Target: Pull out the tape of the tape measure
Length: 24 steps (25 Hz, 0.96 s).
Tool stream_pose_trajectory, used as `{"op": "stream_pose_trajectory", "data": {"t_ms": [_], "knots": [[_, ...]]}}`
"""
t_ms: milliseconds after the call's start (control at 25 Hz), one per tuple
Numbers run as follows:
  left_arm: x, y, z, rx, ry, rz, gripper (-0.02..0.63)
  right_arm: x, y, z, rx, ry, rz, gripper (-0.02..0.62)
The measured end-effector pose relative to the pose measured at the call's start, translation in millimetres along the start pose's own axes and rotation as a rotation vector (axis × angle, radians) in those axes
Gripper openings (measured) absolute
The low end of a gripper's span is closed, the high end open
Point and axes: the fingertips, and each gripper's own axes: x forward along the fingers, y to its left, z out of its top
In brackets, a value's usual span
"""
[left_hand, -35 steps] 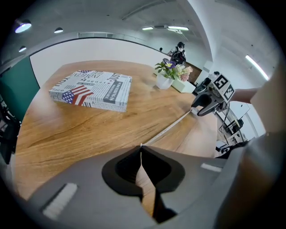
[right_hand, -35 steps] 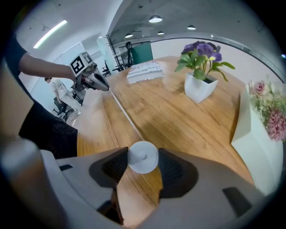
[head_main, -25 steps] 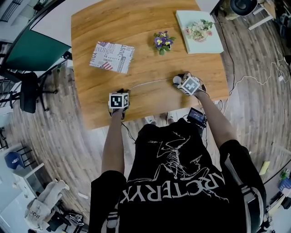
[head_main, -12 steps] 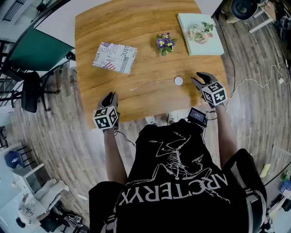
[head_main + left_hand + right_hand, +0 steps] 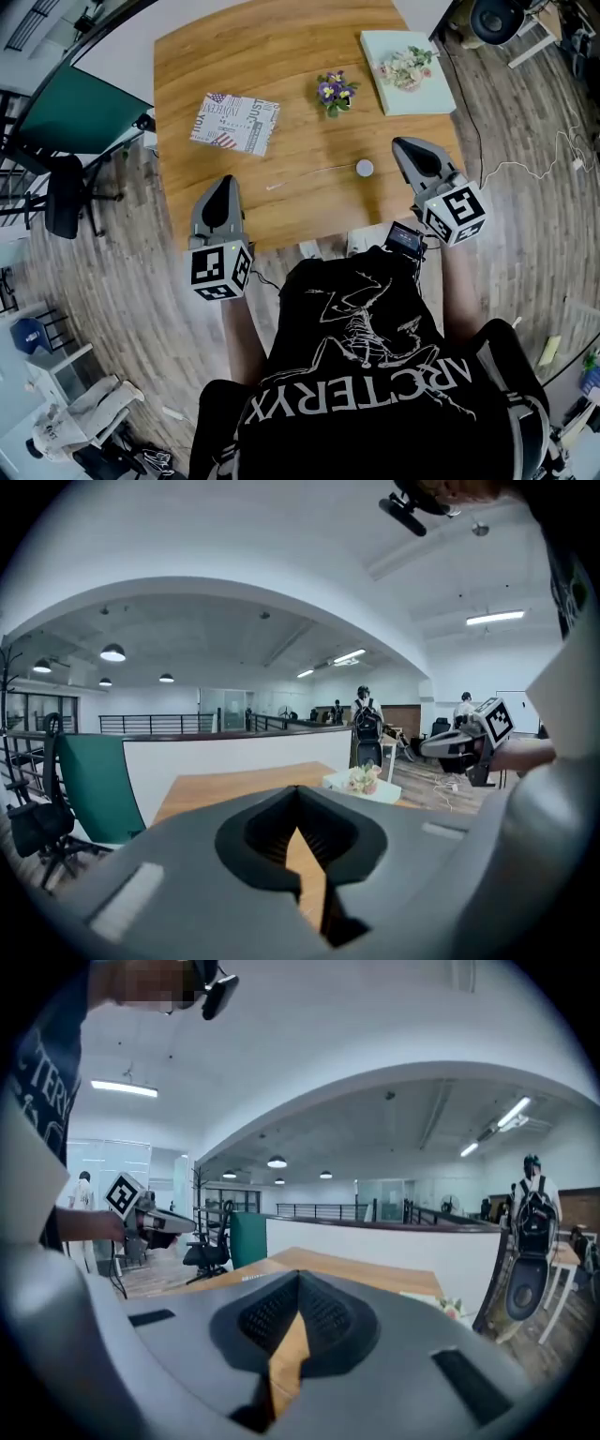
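Observation:
The small round white tape measure (image 5: 365,168) lies on the wooden table (image 5: 281,56), with a thin strip of tape (image 5: 309,174) drawn out to its left. Neither gripper touches it. My left gripper (image 5: 223,184) is held up over the table's near left edge, its jaws shut with nothing between them (image 5: 298,825). My right gripper (image 5: 406,146) hovers to the right of the tape measure, also shut and empty (image 5: 298,1312). Both point away from me across the table.
A patterned box (image 5: 234,122), a small bunch of purple flowers (image 5: 333,91) and a pale green book with flowers (image 5: 407,71) lie farther back on the table. A green partition (image 5: 70,112) and a black office chair (image 5: 61,192) stand to the left.
Both grippers have let go of the tape measure and its tape, pulled apart and risen towards me. Their jaws have closed. The tape measure stays on the table with its tape out.

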Motion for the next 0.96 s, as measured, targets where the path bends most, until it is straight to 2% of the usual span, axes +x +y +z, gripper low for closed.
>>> {"op": "stream_pose_trajectory", "data": {"t_ms": [120, 280, 440, 960], "knots": [[-3.9, -13.7, 22.1, 0.053, -0.055, -0.007, 0.012, -0.3, 10.3, 21.0, -0.027, -0.059, -0.015, 0.008], [-8.1, -23.6, 35.5, 0.088, -0.105, -0.005, 0.011, -0.6, 22.4, 32.0, -0.044, -0.085, -0.001, 0.008], [-11.7, -29.5, 37.3, 0.080, -0.134, -0.010, 0.011, -1.8, 29.5, 38.4, -0.059, -0.099, 0.007, 0.008], [-5.7, -26.7, 30.1, 0.067, -0.116, -0.003, 0.011, 0.8, 26.6, 37.6, -0.077, -0.093, 0.009, 0.008]]}}
